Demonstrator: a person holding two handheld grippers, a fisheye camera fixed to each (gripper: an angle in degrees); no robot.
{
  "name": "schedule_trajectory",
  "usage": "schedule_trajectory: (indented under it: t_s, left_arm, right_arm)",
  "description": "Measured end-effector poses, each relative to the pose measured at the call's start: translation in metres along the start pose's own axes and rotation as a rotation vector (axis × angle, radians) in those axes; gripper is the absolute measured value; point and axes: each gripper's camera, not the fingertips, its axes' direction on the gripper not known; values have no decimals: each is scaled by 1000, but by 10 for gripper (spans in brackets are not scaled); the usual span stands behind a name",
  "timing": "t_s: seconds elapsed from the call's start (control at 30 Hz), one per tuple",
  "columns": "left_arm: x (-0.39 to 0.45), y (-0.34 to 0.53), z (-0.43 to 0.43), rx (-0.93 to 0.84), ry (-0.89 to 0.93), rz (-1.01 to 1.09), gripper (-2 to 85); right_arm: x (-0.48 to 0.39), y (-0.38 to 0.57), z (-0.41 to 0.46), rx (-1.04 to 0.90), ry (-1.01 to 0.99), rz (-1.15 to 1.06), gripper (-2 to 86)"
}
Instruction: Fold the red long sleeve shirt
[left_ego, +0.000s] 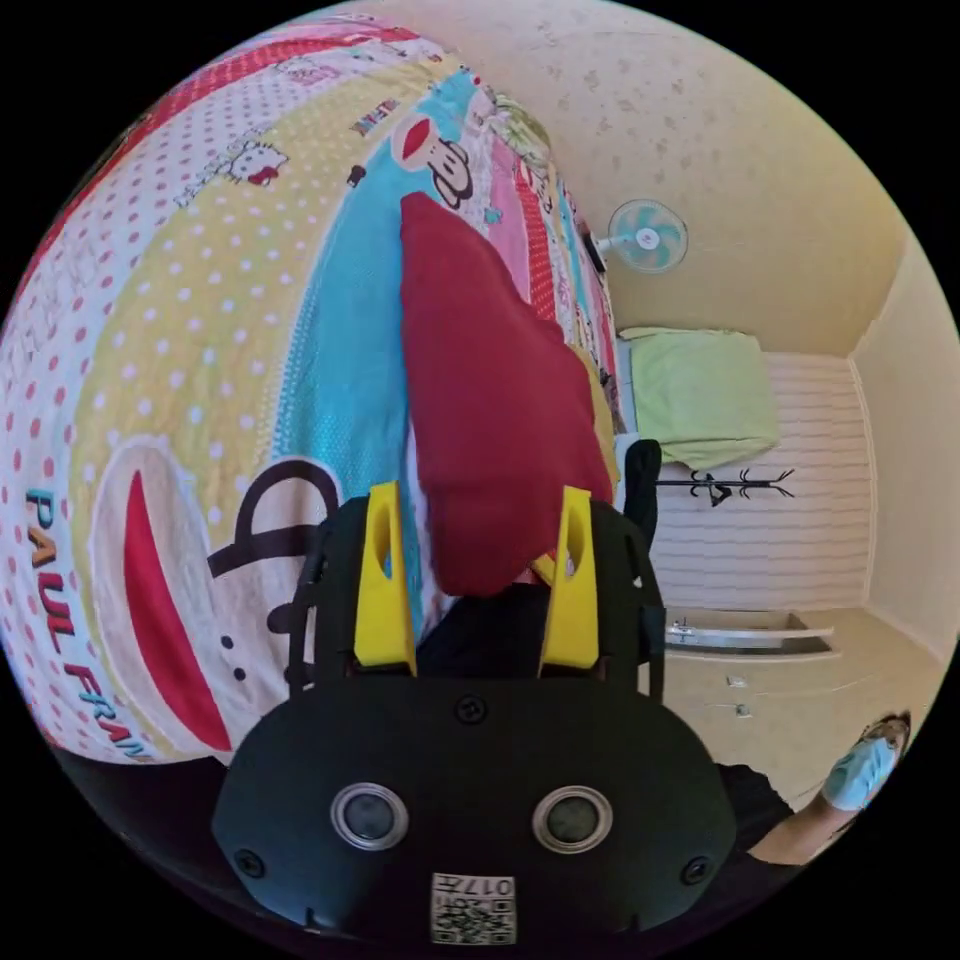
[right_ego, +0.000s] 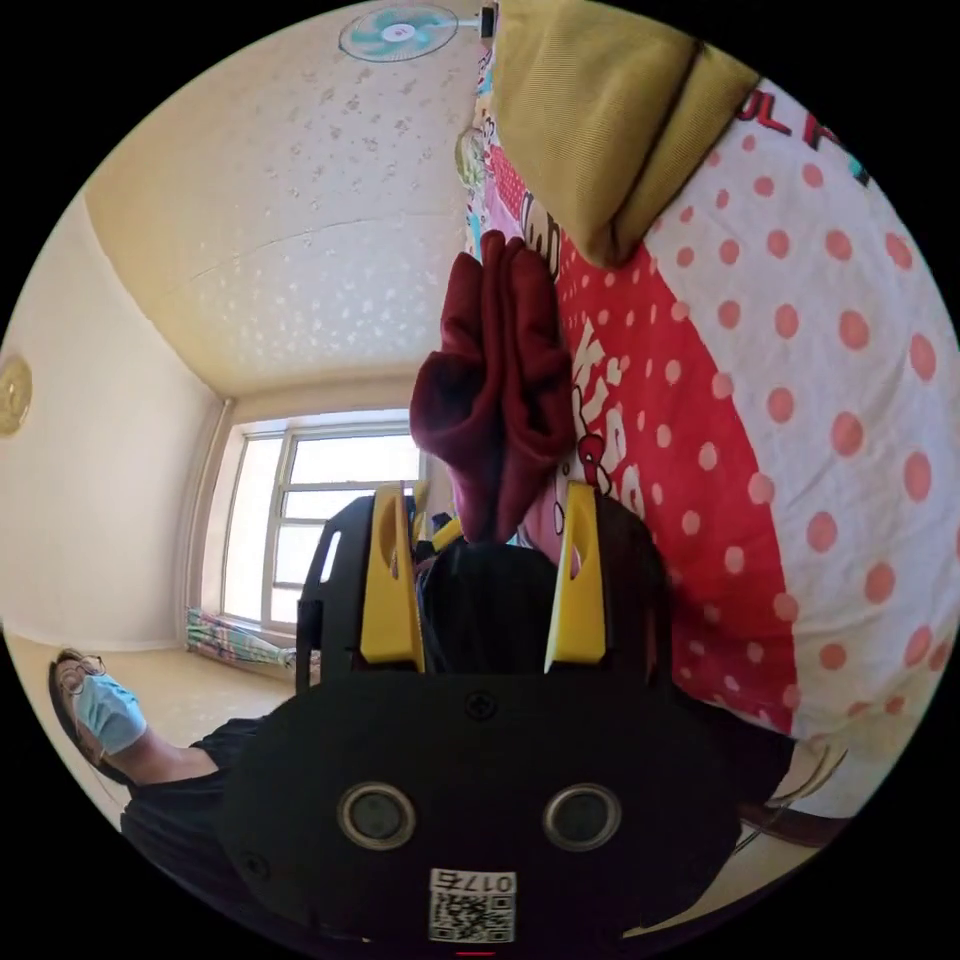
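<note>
Patterned bedsheet (left_ego: 200, 380) under red shirt (left_ego: 480, 400); L gripper (left_ego: 478, 545) & R gripper (right_ego: 485, 545) jaws apart, cloth edge between.

1. Both views are bright, with even daylight and warm-toned walls and ceiling.
2. Right gripper view: the window (right_ego: 320, 520) is the light source; its panes are blown out to white, with no detail outside.
3. Left gripper view: soft light, no hard shadows on the bedspread (left_ego: 200, 400); colours are saturated.
4. Strong fisheye in both views: straight lines bow, a black border surrounds the circle, and things at the rim are squashed.
5. The centre is sharp; print on the bedspread is legible, slightly soft towards the edges.
6. The black gripper bodies are dark, with little detail and a faint sheen.
</note>
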Motion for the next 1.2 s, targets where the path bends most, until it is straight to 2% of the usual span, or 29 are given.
schedule_trajectory:
  t_s: [0.1, 0.23, 0.3, 0.33, 0.37, 0.43, 0.57, 0.63, 0.73, 0.83, 0.97, 1.03, 1.1, 1.2]
  left_arm:
    - [-18, -4, 32, -53, 148, -38, 191]
    - [-28, -7, 38, -24, 208, -100, 152]
    - [-10, -1, 28, 23, 252, -55, 112]
    - [-3, 0, 24, 31, 257, -39, 103]
    - [16, 3, 15, 44, 267, 1, 99]
    - [54, 11, -2, 51, 288, 82, 94]
    - [157, 53, -46, 67, 343, 342, 91]
    - [188, 61, -52, 82, 344, 386, 91]
    - [236, 46, -40, 106, 283, 451, 85]
    - [286, 19, -18, 80, 317, 515, 83]
    - [384, -2, 34, 53, 300, 720, 85]
    - [410, -16, 75, 24, 253, 756, 87]
    - [410, -38, 147, -73, 126, 694, 96]
    - [364, -40, 228, -282, -68, 644, 97]
  right_arm:
    - [-12, -3, 12, 24, 11, 17, 237]
    - [-32, -29, 44, -12, 58, 28, 245]
    - [-39, -43, 57, -54, 132, 62, 227]
    - [-47, -48, 59, -58, 148, 50, 165]
    - [-60, -50, 56, -55, 129, 28, 121]
    - [-98, -44, 47, -52, 110, -53, 89]
    - [-240, 6, 18, -47, 120, -372, 61]
    - [-285, 18, 11, -43, 164, -478, 56]
    - [-326, 2, 5, -43, 211, -557, 50]
    - [-370, -20, -16, -31, 255, -667, 47]
    - [-427, -31, -84, 113, 213, -817, 49]
    - [-426, -43, -114, 181, 215, -791, 53]
    - [-405, -56, -137, 237, 284, -708, 59]
    - [-320, -59, -167, 324, 497, -406, 68]
